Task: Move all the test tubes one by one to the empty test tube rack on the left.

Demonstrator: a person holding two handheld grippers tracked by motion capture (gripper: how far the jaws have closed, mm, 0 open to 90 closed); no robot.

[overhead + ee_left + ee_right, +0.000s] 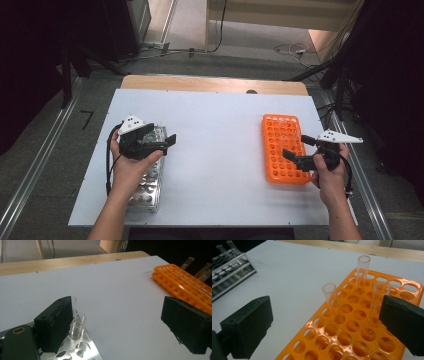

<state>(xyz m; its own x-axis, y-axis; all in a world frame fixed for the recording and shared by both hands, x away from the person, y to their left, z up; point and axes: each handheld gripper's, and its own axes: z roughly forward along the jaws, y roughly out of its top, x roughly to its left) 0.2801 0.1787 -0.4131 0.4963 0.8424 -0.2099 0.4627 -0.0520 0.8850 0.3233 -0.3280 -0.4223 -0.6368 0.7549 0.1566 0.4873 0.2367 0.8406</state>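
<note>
An orange tube rack (pixel 284 149) lies on the right of the white table; in the right gripper view the orange rack (pixel 352 340) holds three upright clear test tubes (pixel 362 271). A metal tube rack (pixel 148 189) stands at the left, partly under the person's left hand. Two clear tubes (pixel 78 325) stand in its near corner, beside the left jaw. My left gripper (pixel 162 134) hovers open over the metal rack's far end, nothing between its jaws. My right gripper (pixel 298 147) is open at the orange rack's right edge, also empty. One tube (pixel 377 301) stands just in front of its right jaw.
The white table board (pixel 215 130) has bare room between the two racks. A wooden edge (pixel 210 82) runs along its far side. Floor rails and cables lie beyond the table. In the left gripper view the orange rack (pixel 182 286) shows far right.
</note>
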